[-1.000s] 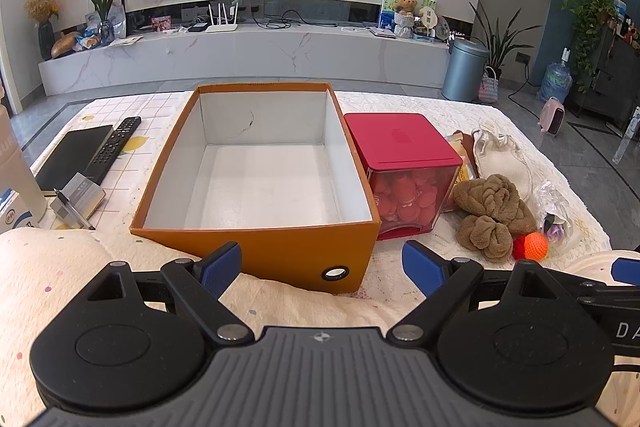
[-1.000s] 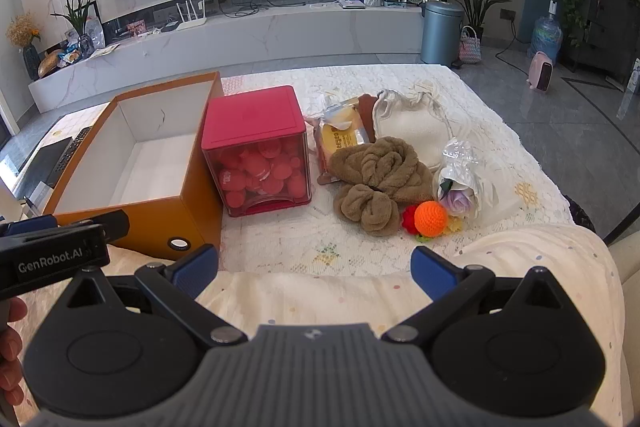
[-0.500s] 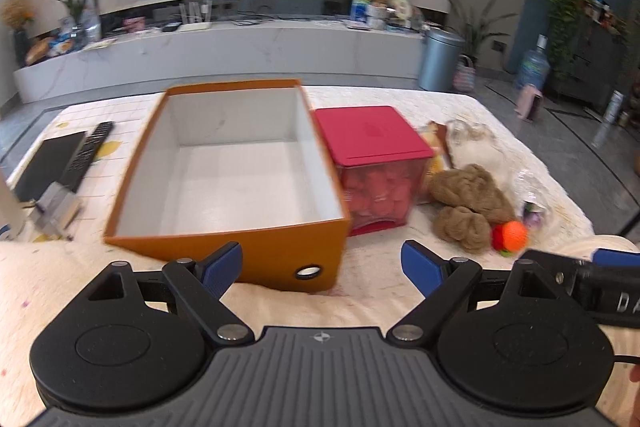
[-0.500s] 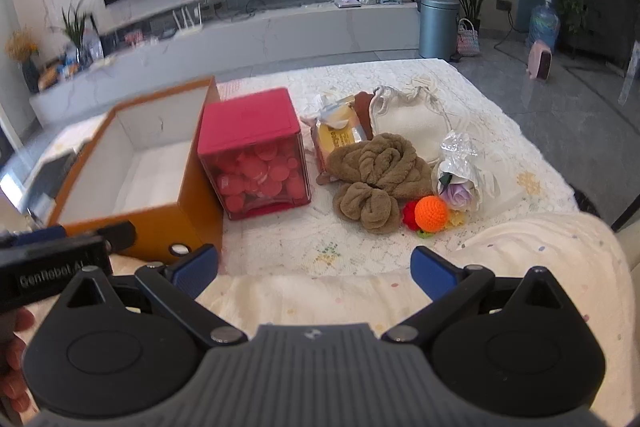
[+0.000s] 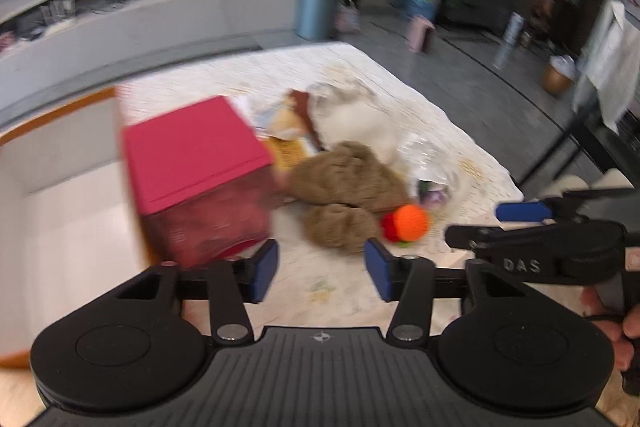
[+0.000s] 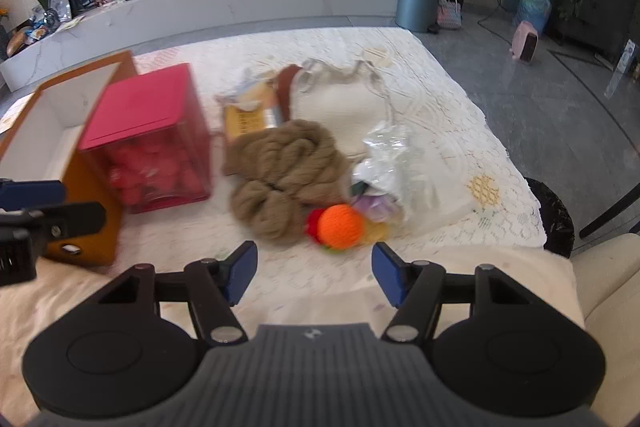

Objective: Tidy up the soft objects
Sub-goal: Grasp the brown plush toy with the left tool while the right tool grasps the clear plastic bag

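A brown twisted towel (image 6: pixel 282 171) lies mid-table, with an orange knitted ball (image 6: pixel 341 226) at its front right and a cellophane-wrapped knitted flower (image 6: pixel 380 183) beside that. A white cloth bag (image 6: pixel 340 107) lies behind. An empty orange box (image 6: pixel 80 171) stands at the left. My right gripper (image 6: pixel 314 273) is open and empty, just short of the ball. My left gripper (image 5: pixel 322 269) is open and empty, near the towel (image 5: pixel 344 183) and the ball (image 5: pixel 410 223). The left wrist view is blurred.
A red lidded container (image 6: pixel 148 143) stands between the orange box and the towel. A yellow snack packet (image 6: pixel 248 119) lies behind the towel. The table's right edge (image 6: pixel 520 163) drops to the floor. A cream cushion (image 6: pixel 608 303) is at the front right.
Both grippers have swung right and moved forward toward the towel and the ball. The orange box has slid to the left edge of both views. Both stay open.
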`<state>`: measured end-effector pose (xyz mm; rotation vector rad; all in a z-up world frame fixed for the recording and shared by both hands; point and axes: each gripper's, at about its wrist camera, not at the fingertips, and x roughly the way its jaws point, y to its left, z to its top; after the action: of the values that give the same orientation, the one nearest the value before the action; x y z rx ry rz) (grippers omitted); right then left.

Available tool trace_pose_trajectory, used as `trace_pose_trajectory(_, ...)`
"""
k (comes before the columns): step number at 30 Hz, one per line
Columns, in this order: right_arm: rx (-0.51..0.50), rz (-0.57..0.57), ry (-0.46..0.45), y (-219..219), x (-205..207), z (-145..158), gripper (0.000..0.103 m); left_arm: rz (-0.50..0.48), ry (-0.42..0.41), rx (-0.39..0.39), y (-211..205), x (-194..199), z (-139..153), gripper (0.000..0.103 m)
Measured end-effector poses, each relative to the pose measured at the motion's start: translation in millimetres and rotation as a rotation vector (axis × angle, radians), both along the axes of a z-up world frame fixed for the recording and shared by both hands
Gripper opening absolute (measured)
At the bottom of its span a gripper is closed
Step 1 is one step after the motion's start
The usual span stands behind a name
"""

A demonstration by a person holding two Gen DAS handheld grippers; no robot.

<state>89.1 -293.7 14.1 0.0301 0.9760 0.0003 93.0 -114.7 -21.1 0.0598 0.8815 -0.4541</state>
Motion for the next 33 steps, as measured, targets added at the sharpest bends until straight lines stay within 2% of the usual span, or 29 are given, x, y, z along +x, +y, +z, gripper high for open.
trace_pose_trajectory(4, -0.024, -0.010, 0.028, -21.1, 29.9, -13.5, 0.061, -0.032, 0.052, -0.043, -28.8, 33.1, -18.7, 0.054)
trace_pose_trajectory(7, -0.013, -0.011, 0.049, -33.8, 51.3, -24.1, 0.061, -0.057, 0.087, -0.040, -45.6, 55.0, -33.6, 0.057)
trace_pose_trajectory(11, 0.051, -0.021, 0.074, -48.0, 75.8, -36.0, 0.067, -0.058, 0.118, 0.021, -61.8, 78.3, -57.7, 0.061)
trace_pose_trajectory(14, 0.060, -0.023, 0.091, -53.7, 92.0, -48.5, 0.070, -0.064, 0.127, 0.075, -66.7, 87.5, -73.2, 0.064)
trace_pose_trajectory(18, 0.151, -0.038, 0.135, -62.3, 106.5, -65.8, 0.071, -0.090, 0.142, 0.130, -74.0, 93.1, -92.1, 0.067)
trace_pose_trajectory(23, 0.145, -0.037, 0.145, -59.7, 111.5, -78.9, 0.071, -0.092, 0.127, 0.157, -80.5, 95.7, -101.4, 0.073)
trace_pose_trajectory(25, 0.128, -0.035, 0.148, -58.2, 112.5, -82.3, 0.068, -0.091, 0.121, 0.168, -83.5, 97.2, -103.8, 0.074)
trace_pose_trajectory(27, 0.120, -0.043, 0.161, -60.1, 114.2, -87.2, 0.056, -0.091, 0.119, 0.170, -84.8, 98.1, -106.0, 0.071)
trace_pose_trajectory(28, 0.122, -0.045, 0.163, -60.7, 114.2, -88.7, 0.056, -0.091, 0.118, 0.170, -86.2, 98.3, -107.2, 0.070)
trace_pose_trajectory(33, 0.078, -0.029, 0.144, -57.0, 110.9, -85.5, 0.043, -0.105, 0.096, 0.183, -86.8, 92.7, -103.0, 0.055)
